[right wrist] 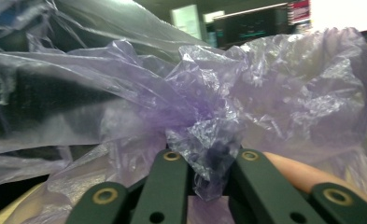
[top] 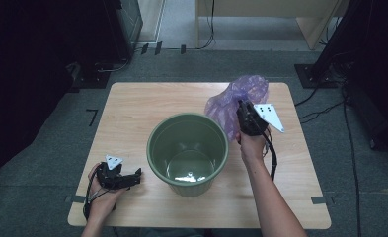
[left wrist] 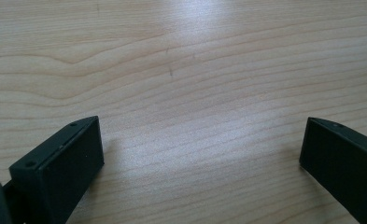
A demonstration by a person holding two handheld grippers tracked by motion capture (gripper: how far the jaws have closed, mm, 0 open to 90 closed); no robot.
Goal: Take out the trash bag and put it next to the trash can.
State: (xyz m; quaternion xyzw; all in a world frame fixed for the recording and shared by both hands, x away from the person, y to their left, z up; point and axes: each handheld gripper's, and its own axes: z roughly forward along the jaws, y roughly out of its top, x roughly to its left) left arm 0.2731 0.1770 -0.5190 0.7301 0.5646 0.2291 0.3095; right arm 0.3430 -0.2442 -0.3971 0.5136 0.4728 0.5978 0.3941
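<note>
So far the work seems only partly done: the right gripper (top: 244, 114) has its jaws pinched tight on a bunched fold of the purple plastic bag (top: 237, 101), and holds it up above the table (top: 132, 106), just to the right of and slightly beyond the green bin (top: 187, 153). In the right gripper view the thin crinkled film (right wrist: 209, 154) is squeezed between the two jaws and billows out beyond them, loose and unopened. The bag is not yet in or over the bin; the bin stands upright near the middle of the table, and its inside looks bare, with light shining off its bottom. What is left, by my judgement, is to open the bag's mouth, lower it into the bin and fold its edge over the rim, which likely calls for both hands.

The left gripper (top: 127, 178) rests at the near left of the table, well apart from the bag, its jaws spread wide and holding nothing; the left gripper view looks down on bare wood grain (left wrist: 181, 93) between them.

Nothing on the table stands between bag and bin. The chief hindrance is the bag itself, crumpled and clinging, so its opening is hard to find. Off the table, cables (top: 325, 106) and dark stands lie on the floor at the far side, clear of the work.
</note>
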